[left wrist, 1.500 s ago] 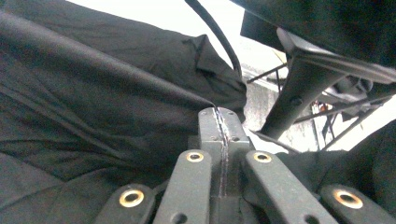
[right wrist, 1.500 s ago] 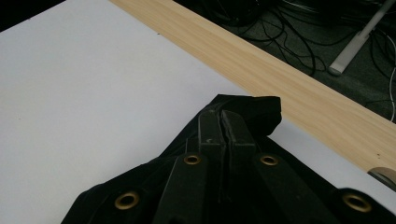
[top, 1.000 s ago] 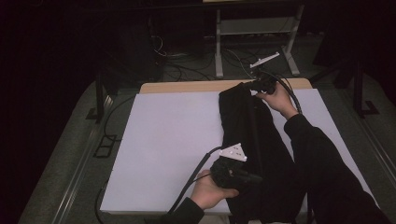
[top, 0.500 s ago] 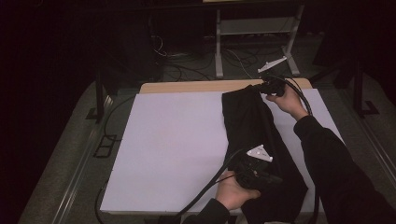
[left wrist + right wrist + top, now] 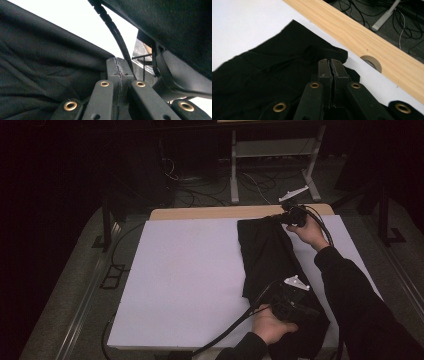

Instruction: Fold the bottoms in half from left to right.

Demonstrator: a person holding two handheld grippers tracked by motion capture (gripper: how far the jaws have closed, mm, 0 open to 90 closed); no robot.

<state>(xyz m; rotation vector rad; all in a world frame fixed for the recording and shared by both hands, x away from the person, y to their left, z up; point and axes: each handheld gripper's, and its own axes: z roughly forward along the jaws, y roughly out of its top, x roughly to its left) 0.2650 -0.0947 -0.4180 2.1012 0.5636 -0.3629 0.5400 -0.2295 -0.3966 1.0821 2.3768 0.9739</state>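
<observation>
A long black cloth [image 5: 267,255] lies lengthwise on the right part of the white table cover [image 5: 190,270]. My left gripper [image 5: 300,312] is at the cloth's near end by the front edge. In the left gripper view its jaws [image 5: 119,66] are shut, with the cloth [image 5: 50,75] pinched at its edge. My right gripper [image 5: 281,217] is at the far end. There the jaws [image 5: 331,67] are shut on a folded corner of the cloth [image 5: 282,65]. The near end bunches under the left hand.
A bare wooden strip [image 5: 215,212] runs along the table's far edge, with a round cable hole [image 5: 372,63] near the right gripper. Behind it are floor cables and a metal stand [image 5: 270,150]. The person's right sleeve [image 5: 360,300] reaches over the table's right side.
Both hands have carried the cloth to the right. The left gripper slid right along the front edge, the right gripper shifted right at the far edge, and the cloth now lies farther right.
</observation>
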